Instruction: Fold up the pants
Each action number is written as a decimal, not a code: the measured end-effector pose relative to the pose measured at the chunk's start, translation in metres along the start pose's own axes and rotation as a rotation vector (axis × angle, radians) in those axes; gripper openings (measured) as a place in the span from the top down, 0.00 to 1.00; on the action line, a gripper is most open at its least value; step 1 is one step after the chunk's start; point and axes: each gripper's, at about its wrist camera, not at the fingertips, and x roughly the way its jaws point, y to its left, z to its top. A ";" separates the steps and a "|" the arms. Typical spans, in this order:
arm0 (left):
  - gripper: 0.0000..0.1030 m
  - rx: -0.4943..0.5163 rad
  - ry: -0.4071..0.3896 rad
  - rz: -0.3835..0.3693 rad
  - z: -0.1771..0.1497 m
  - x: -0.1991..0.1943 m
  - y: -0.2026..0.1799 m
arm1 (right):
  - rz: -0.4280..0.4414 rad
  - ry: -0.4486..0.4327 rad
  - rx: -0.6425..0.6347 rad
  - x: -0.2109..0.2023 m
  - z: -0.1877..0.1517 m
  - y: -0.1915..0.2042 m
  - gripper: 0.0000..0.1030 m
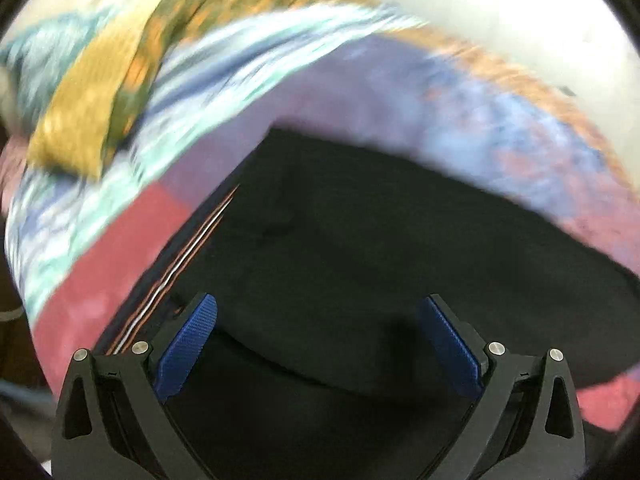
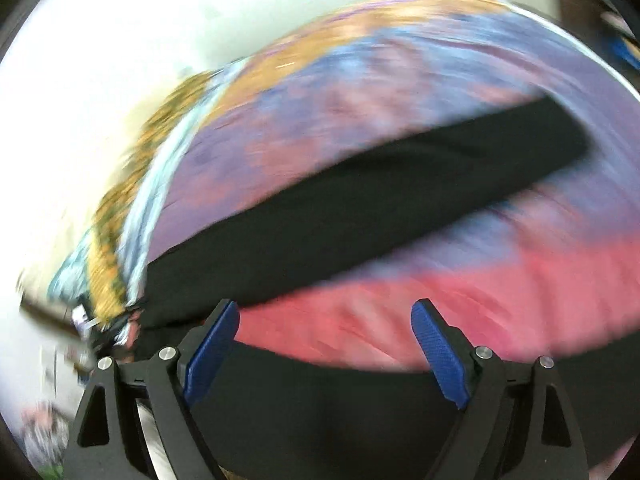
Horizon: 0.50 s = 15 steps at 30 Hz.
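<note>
Right now your left gripper (image 1: 318, 314) and right gripper (image 2: 325, 320) are both hanging released, grasping nothing, over the black pants (image 2: 360, 184) lying on the bed (image 2: 500, 280). Grabbing while blurring past risks pinching the bedcover too.

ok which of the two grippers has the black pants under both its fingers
The left gripper: black pants fill the space beneath both fingers. The right gripper, open too, hangs mostly over the pink bedspread.

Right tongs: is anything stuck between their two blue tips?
No. The right tongs stand open with nothing pinched; in the right wrist view only the pink-and-purple patterned bedspread shows through the gap, beside the black pants.
</note>
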 end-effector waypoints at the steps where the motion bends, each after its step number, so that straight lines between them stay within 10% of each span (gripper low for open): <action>1: 0.01 -0.016 0.007 0.009 -0.006 0.010 0.009 | 0.033 0.011 -0.061 0.024 0.015 0.021 0.15; 8: 0.00 -0.049 -0.047 -0.010 -0.021 0.014 0.022 | 0.072 0.156 -0.206 0.155 0.048 0.053 0.15; 15: 0.00 -0.053 -0.069 -0.017 -0.023 0.015 0.019 | -0.127 0.140 -0.234 0.159 0.067 -0.082 0.15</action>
